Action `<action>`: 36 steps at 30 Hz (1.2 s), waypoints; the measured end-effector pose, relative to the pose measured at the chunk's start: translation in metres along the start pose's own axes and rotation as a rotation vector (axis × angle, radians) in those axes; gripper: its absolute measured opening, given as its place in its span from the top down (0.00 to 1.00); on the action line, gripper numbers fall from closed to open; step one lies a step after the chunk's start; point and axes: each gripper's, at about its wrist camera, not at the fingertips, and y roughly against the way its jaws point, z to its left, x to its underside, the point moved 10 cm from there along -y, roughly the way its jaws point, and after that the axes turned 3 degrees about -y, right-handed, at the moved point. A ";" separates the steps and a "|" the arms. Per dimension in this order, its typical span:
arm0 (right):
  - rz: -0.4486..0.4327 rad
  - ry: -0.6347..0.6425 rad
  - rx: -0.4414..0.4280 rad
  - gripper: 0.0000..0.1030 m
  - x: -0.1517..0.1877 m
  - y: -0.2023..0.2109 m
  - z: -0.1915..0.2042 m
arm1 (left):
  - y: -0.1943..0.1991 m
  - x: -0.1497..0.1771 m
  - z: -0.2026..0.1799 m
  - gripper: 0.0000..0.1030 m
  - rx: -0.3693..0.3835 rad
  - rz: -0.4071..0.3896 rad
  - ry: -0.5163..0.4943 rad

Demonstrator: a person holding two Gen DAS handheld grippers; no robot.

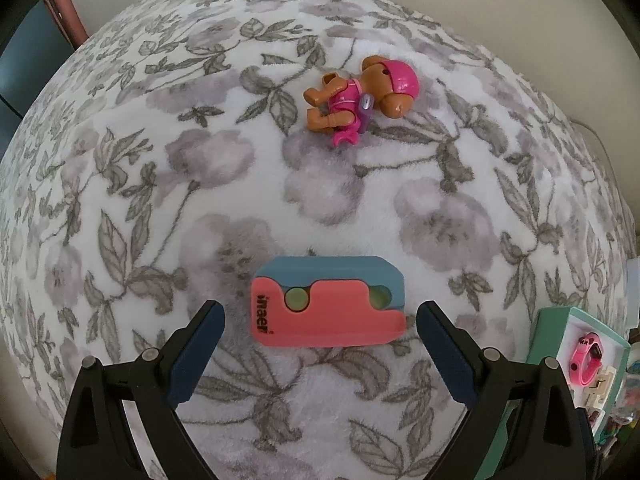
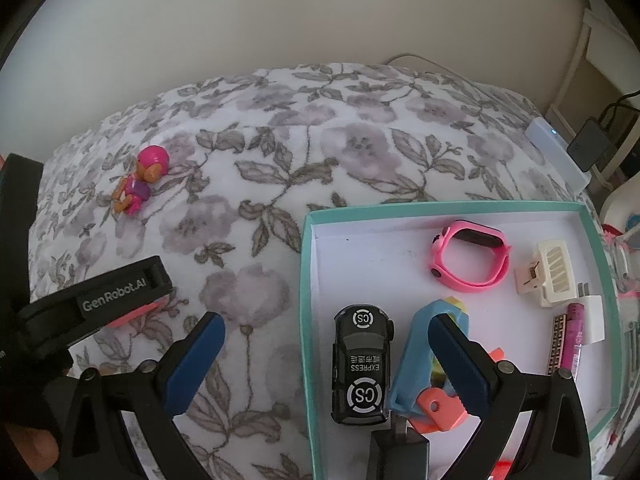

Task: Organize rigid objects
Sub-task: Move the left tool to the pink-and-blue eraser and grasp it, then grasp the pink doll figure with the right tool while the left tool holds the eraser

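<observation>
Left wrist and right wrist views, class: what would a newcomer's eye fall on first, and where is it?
The pink-and-blue block on the floral blanket, between the open fingers of the left hand-held gripper. Then the pink-helmeted toy puppy lying farther back, and the teal-rimmed box with a black toy car and pink watch.

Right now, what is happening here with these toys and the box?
A person is sorting small toys from a flowered blanket into a teal box. The left gripper is open around a pink and blue block on the blanket, not yet closed. The right gripper hangs open over the box, which already holds a black toy car and a pink watch. A toy dog still lies on the blanket.
</observation>
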 end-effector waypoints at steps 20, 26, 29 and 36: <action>-0.038 0.052 0.051 0.00 -0.015 0.005 0.007 | 0.009 -0.004 0.011 0.31 -0.002 0.017 -0.012; -0.059 0.111 0.044 0.00 -0.031 0.003 0.030 | 0.020 -0.024 0.034 0.31 -0.012 -0.031 -0.011; -0.067 0.143 0.021 0.00 -0.044 -0.002 0.048 | 0.025 -0.039 0.057 0.31 -0.056 -0.087 -0.023; -0.062 0.171 -0.125 0.00 -0.073 -0.022 0.109 | 0.020 -0.057 0.114 0.31 -0.049 -0.117 0.063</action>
